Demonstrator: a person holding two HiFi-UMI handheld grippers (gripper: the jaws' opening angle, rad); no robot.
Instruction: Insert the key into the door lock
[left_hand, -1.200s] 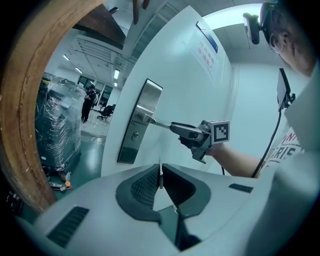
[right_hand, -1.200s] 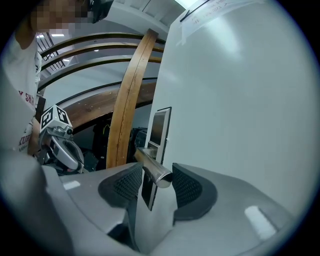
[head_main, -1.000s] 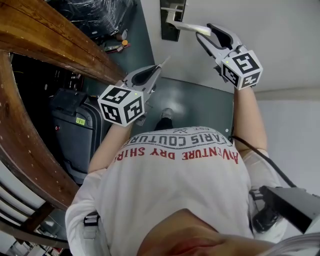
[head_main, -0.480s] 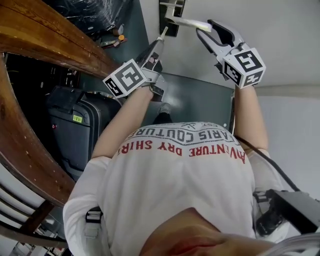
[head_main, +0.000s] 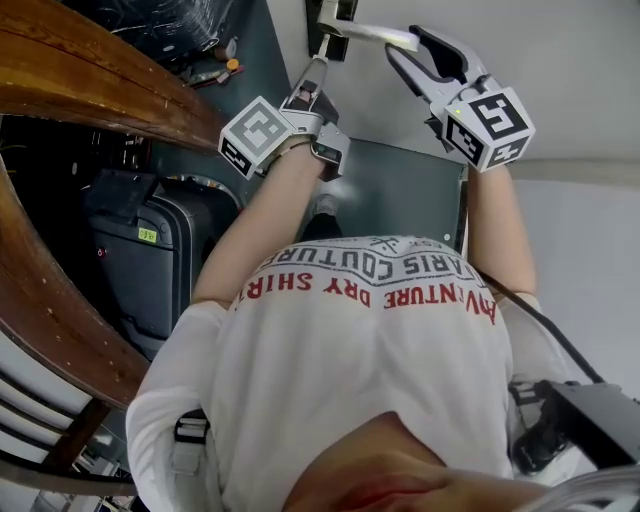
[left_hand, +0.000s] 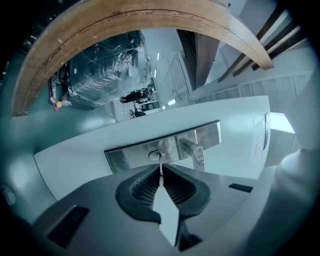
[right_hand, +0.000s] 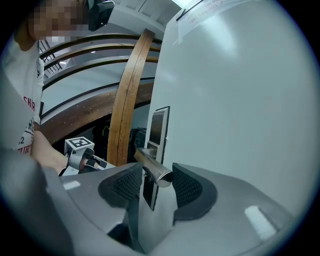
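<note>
My left gripper (head_main: 322, 62) is shut on a thin silver key (left_hand: 160, 169), held level and edge-on between the ribbed pads. The key's tip meets the round keyhole (left_hand: 158, 155) in the steel lock plate (left_hand: 130, 157); I cannot tell how deep it sits. The lock plate (head_main: 335, 12) is at the top edge of the head view, on the white door (head_main: 560, 80). My right gripper (head_main: 405, 50) is shut on the free end of the door handle (right_hand: 152, 167), one pad on each side. The handle (head_main: 375, 35) juts out from the plate to the right.
A curved wooden rail (head_main: 90, 90) runs down the left side. A black suitcase (head_main: 150, 270) stands on the floor under it. Dark wrapped goods (head_main: 170, 20) lie at the top left. The person's white shirt (head_main: 370, 360) fills the lower part of the head view.
My left gripper has moved up and toward the lock plate and rolled over, bringing the key's tip to the keyhole. The right gripper has stayed on the handle.
</note>
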